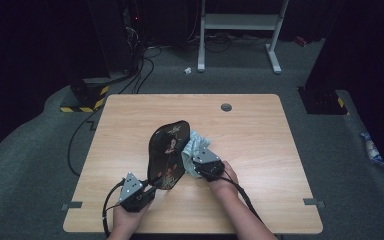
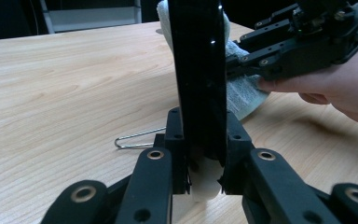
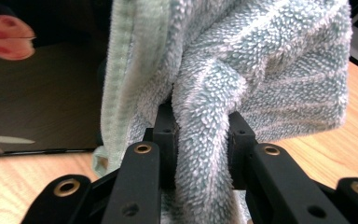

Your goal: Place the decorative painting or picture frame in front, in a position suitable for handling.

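We can read no words, brands or numbers anywhere. The only sign we see is the yellow-and-black hazard striping on the base [image 1: 86, 98] of the stand on the floor beyond the table's far left corner. The black tray [image 1: 167, 152] carries a painted picture, too small for us to make out any writing.
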`<action>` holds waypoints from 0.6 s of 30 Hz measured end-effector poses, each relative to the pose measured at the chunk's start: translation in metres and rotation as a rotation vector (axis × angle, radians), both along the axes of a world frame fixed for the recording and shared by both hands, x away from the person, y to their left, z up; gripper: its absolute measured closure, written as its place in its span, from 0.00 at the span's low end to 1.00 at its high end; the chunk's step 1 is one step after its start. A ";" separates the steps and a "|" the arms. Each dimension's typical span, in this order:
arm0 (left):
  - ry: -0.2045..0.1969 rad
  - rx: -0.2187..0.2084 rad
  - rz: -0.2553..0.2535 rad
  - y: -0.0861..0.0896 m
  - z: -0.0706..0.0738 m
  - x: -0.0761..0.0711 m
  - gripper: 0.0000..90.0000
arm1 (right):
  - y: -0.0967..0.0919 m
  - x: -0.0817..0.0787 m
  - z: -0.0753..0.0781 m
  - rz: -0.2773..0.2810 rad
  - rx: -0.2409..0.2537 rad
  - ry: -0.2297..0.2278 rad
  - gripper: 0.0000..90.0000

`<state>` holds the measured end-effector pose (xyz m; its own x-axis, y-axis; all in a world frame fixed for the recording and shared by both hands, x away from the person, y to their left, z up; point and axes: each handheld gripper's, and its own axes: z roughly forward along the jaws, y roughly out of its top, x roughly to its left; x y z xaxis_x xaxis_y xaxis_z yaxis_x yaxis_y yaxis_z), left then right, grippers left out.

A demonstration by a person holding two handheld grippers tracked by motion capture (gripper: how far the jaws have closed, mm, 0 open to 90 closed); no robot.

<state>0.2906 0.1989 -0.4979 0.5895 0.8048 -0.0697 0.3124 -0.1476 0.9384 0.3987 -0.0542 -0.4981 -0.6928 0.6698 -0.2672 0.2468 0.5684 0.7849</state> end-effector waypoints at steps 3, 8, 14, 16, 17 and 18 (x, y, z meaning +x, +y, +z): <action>0.000 0.000 0.002 0.000 0.000 0.000 0.86 | 0.002 -0.005 0.007 0.012 0.016 -0.013 0.80; 0.002 0.003 0.002 -0.001 0.000 0.000 0.86 | 0.020 -0.030 0.046 0.102 0.107 -0.109 0.80; 0.004 0.004 0.001 0.001 0.000 0.000 0.85 | 0.037 -0.047 0.059 0.168 0.086 -0.171 0.79; 0.003 0.004 0.001 0.000 0.000 0.000 0.85 | 0.034 -0.046 0.048 0.164 0.078 -0.150 0.79; 0.004 0.004 0.001 0.000 0.000 0.000 0.85 | 0.033 -0.046 0.042 0.162 0.075 -0.137 0.79; 0.004 0.002 0.001 0.000 0.000 0.000 0.85 | 0.031 -0.045 0.034 0.157 0.072 -0.113 0.79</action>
<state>0.2909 0.1986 -0.4977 0.5885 0.8055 -0.0698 0.3158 -0.1496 0.9370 0.3533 -0.0232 -0.4644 -0.7583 0.5765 -0.3044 0.0681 0.5344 0.8425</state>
